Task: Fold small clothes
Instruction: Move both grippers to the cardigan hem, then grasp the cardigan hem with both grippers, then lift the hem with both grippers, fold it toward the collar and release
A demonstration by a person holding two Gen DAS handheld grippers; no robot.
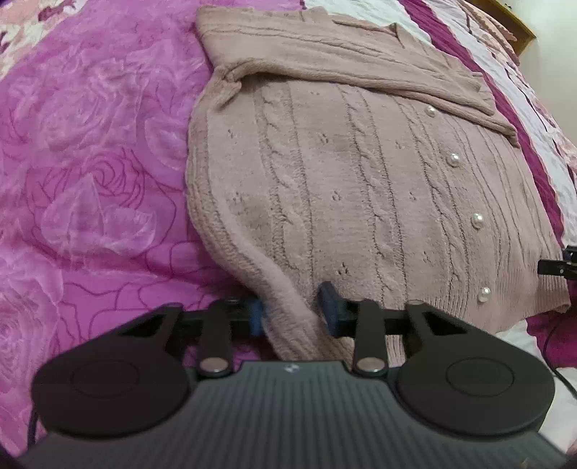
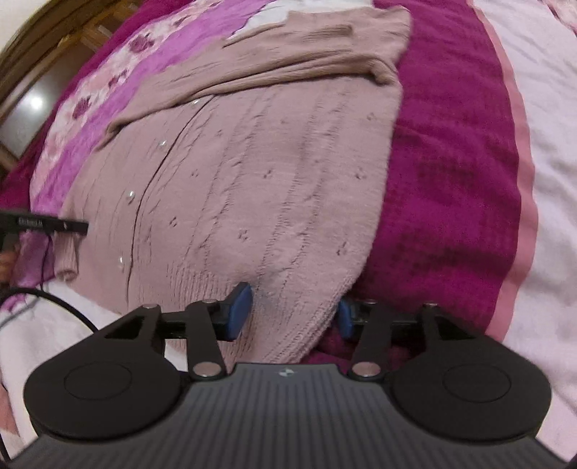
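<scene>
A dusty-pink cable-knit cardigan [image 1: 360, 180] with pearl buttons [image 1: 453, 159] lies flat on the bed, its sleeves folded across the chest. My left gripper [image 1: 291, 309] is shut on the lower left corner of the hem, and the knit is bunched between its blue pads [image 1: 326, 303]. In the right wrist view the cardigan [image 2: 252, 180] fills the middle. My right gripper [image 2: 292, 314] is shut on the lower right corner of the hem, with a thick fold of knit between its pads [image 2: 239, 310]. Each view shows a black finger of the other gripper at its side edge.
The cardigan rests on a magenta bedspread [image 1: 90, 162] with a rose pattern, which has a dark magenta band [image 2: 450, 180] and white parts [image 2: 548, 144]. Wooden furniture [image 2: 43, 32] stands beyond the bed. A black cable [image 2: 54, 299] trails at the near left.
</scene>
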